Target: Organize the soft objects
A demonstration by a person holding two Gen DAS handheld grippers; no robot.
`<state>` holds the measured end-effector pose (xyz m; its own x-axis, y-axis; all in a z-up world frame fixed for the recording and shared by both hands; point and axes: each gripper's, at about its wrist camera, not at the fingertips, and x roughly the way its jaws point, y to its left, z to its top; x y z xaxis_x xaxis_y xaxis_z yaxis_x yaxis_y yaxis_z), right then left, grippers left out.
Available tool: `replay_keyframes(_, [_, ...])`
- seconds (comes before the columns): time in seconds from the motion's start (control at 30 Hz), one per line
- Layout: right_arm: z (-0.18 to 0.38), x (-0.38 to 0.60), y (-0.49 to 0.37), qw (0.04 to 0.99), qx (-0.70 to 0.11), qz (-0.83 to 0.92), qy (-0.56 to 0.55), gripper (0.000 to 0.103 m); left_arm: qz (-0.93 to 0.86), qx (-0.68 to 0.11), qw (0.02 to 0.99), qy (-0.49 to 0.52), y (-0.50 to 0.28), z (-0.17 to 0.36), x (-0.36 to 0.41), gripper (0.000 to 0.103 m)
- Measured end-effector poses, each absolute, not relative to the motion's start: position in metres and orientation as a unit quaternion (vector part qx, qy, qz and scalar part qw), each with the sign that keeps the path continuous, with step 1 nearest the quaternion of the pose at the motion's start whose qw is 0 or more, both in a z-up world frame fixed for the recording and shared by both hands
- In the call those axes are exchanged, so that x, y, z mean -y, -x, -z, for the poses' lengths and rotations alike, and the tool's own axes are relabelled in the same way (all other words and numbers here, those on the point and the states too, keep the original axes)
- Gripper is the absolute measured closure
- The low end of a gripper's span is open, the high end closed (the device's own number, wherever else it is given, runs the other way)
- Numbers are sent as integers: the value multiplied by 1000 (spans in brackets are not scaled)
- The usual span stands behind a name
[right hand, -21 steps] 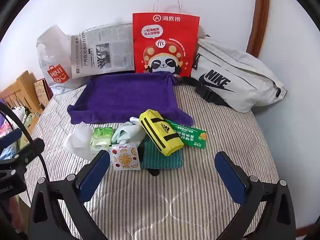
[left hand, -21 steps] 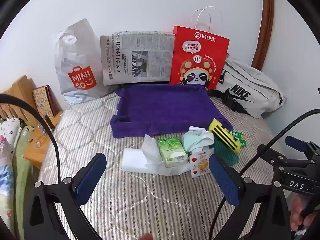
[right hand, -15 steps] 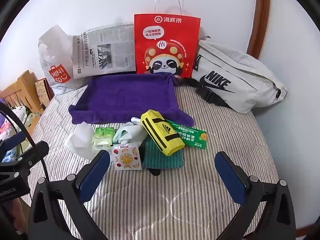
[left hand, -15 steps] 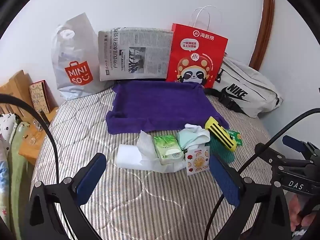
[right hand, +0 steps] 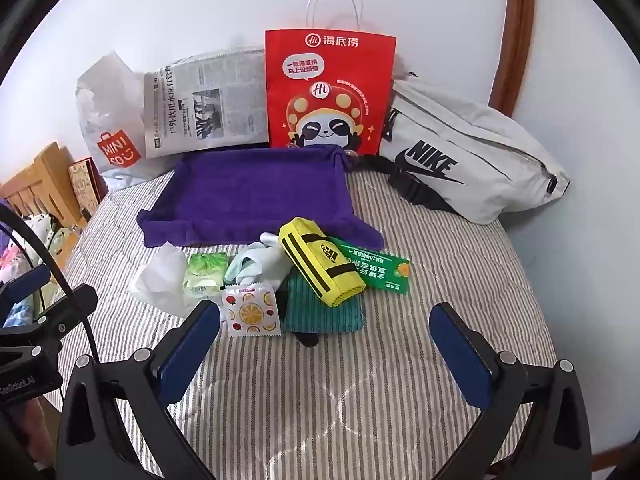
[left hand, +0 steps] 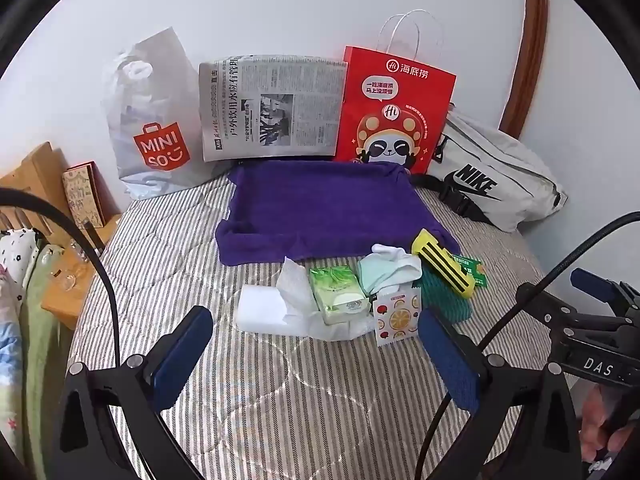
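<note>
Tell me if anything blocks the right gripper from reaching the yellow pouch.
Nothing visible does. The right gripper is open above bare striped bedding, and the yellow pouch lies on top of the pile, resting on the teal cloth, uncovered.

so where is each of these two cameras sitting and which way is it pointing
Left wrist: on the left gripper, angled down over the striped bed at the purple towel and green tissue pack; its open blue fingers show, the other gripper at right.
Right wrist: on the right gripper, angled down at the yellow pouch; open fingers show, the left gripper's body at left.
Shared: towel, pile, red paper bag, grey Nike bag.
</note>
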<state>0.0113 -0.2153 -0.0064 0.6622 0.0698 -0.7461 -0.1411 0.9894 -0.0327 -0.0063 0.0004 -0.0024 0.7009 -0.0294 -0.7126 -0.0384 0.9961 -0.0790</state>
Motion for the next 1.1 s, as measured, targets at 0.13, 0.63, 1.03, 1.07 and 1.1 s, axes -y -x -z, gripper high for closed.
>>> replay_keyframes(0.13, [6,217,-9,912,-404,-58,43,0,-3,-386,921,43,7,3,0,0])
replay_keyframes(0.63, [10,214,-12,909,-410,-59,43,0,-7,-394,918,47,7,10,-5,0])
replay_keyframes(1.03, [13,208,-13,907,-414,-58,49,0,-7,-398,916,48,7,13,-8,0])
replay_keyframes(1.07, [14,208,-14,907,-414,-58,50,0,-7,-398,916,48,7,13,-8,0])
replay_keyframes(1.1, [14,208,-14,907,-415,-57,50,0,-8,-398,916,48,7,13,-7,0])
